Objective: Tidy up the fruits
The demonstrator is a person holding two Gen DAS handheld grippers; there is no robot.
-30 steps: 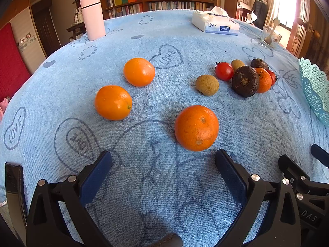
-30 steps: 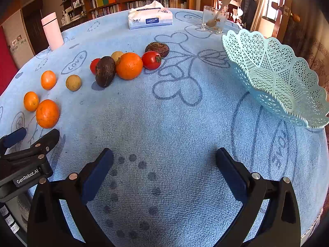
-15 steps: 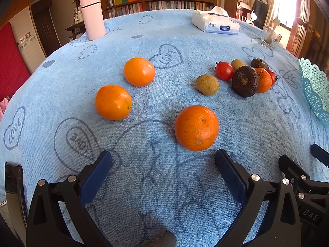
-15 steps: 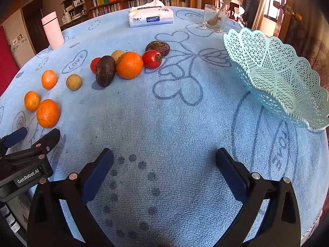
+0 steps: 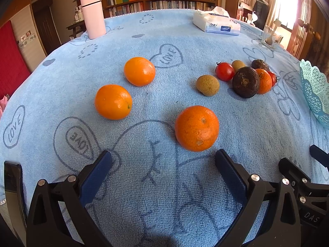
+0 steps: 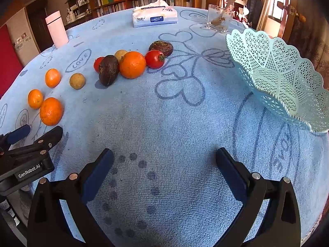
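Left gripper wide open, holding nothing; its housing reads "GenRobot.AI" in right view. Right gripper also wide, empty, w/ "DAS" on its body. Nearest orange just ahead of left fingers on blue cloth printed "LOVE". Mint basket at right, no fruit inside. Far: tissue pack marked "Colors Life".

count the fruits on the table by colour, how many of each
orange: 4 (nearest one, one in the cluster)
red tomatoes: 2 ()
dark brown: 2 ()
tan: 2 ()
total: 10, none yet in the basket
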